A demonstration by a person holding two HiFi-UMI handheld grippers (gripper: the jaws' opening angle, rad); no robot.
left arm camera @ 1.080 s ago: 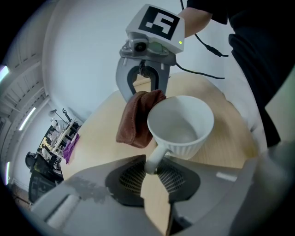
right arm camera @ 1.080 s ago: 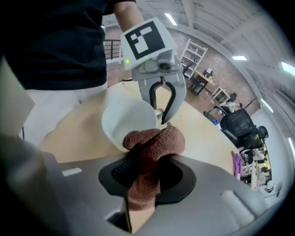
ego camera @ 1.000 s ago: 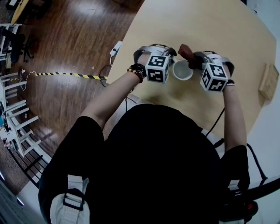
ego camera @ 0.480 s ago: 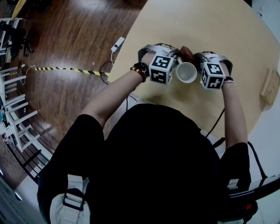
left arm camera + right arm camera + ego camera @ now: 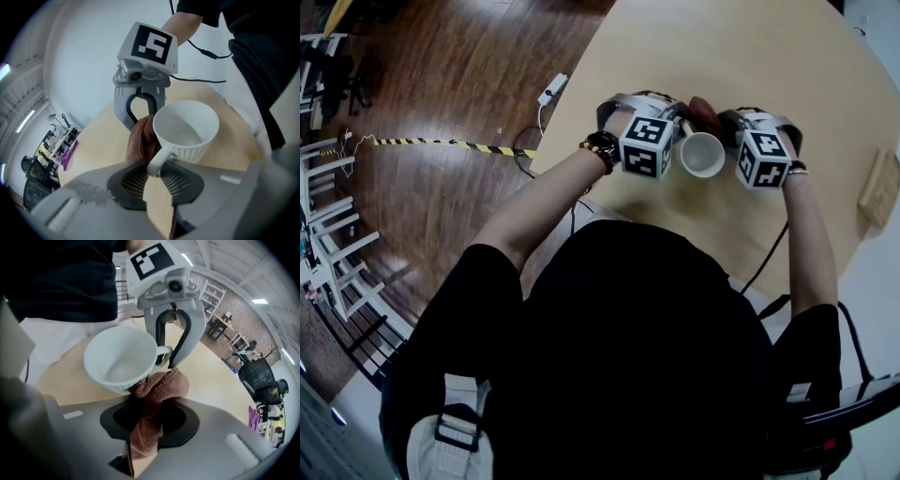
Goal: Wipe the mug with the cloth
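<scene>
Bright, even indoor light; fisheye bending toward edges.

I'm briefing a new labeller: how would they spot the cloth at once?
Over the pale wooden table, find the white mug. The cloth is the bunched brown rag beside it, pinched in the right hand-held gripper and lying against the mug's outer wall. It alone is soft and brown.

Head view looks steeply down; the close, opposed gripper views share the white ribbed ceramic mug.
</scene>
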